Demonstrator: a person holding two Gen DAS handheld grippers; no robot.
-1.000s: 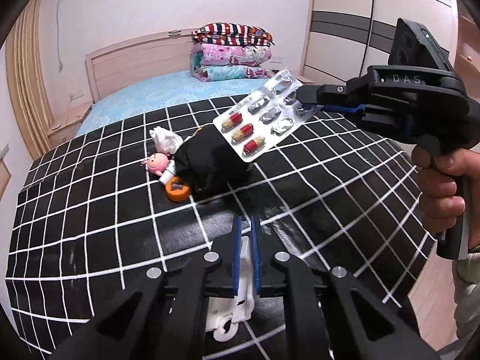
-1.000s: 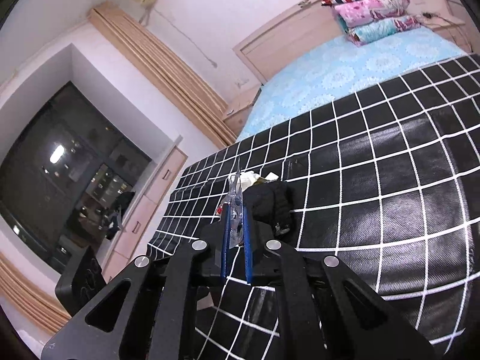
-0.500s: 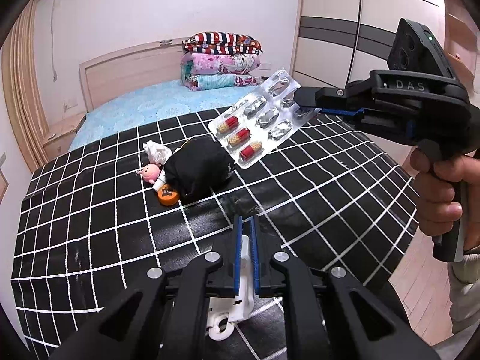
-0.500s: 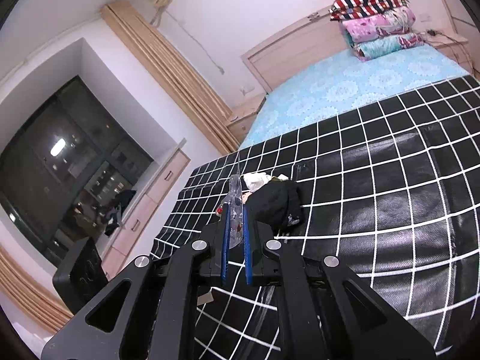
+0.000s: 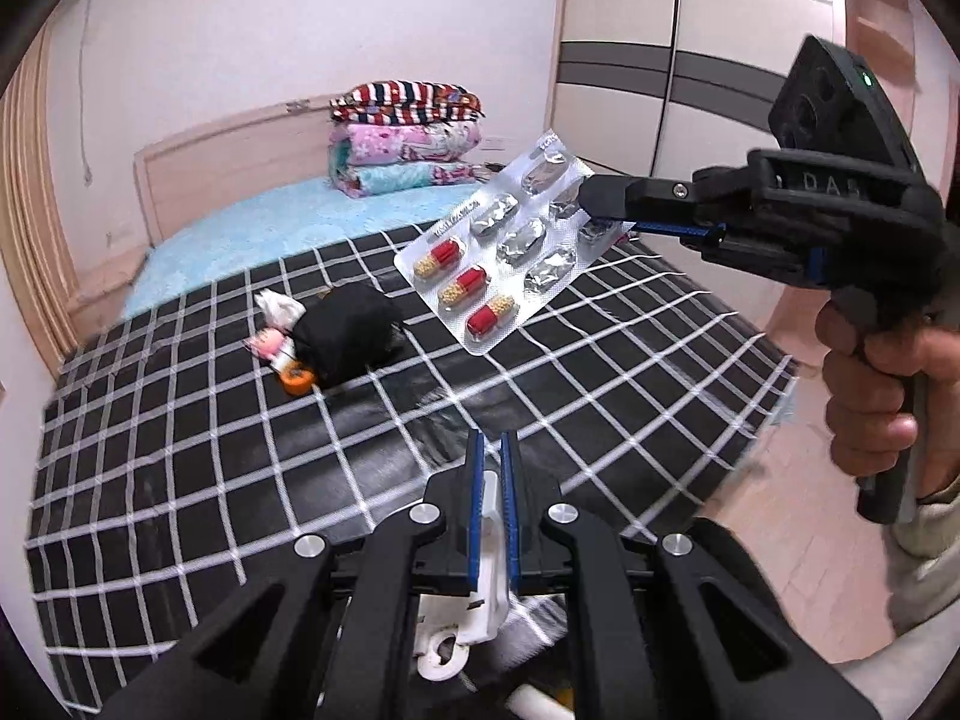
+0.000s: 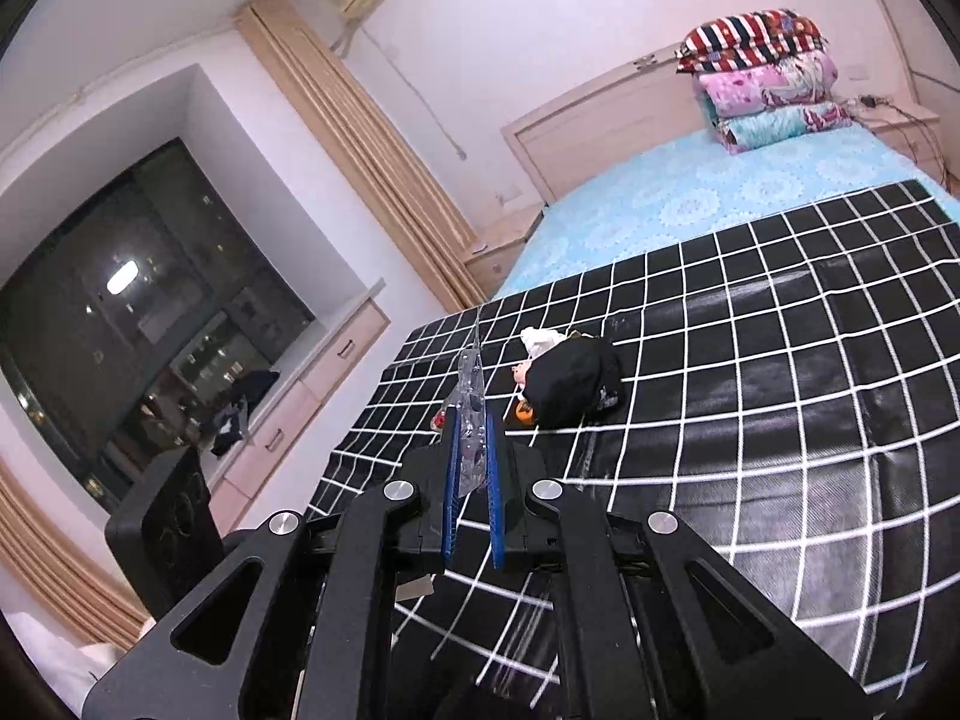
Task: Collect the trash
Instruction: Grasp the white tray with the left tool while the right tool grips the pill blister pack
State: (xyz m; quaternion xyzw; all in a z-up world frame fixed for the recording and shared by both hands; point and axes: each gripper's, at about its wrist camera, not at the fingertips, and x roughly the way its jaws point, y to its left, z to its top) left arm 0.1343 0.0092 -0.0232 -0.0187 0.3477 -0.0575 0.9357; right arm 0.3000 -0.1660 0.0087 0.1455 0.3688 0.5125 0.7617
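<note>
Clearly both claws are loaded. The right gripper [image 5: 591,204] is clamped on one corner of a pill blister pack [image 5: 501,246], holding it in the air out ahead of its tips, well above the black grid-patterned cover [image 5: 600,348] on the bed. The left gripper [image 5: 492,468] is pinched almost fully together on a thin white plastic piece [image 5: 474,618], which hangs below and behind its tips, toward the camera.

The likeliest trouble, I judge, is the blister pack: it is gripped only at a corner, so a quick swing could make the stiff foil pivot or slide free and drop onto the cover. The white piece is also held by a narrow edge and could twist out.

The pack's long axis runs away from the right claw's tips, slanting down toward the left gripper's side, its capsule end farthest from the grip and its blister face turned up. From the right wrist it shows edge-on.

Beyond both claws, a black bundle [image 5: 348,336], a crumpled tissue [image 5: 276,306] and small toys [image 5: 282,360] lie together on the cover.
</note>
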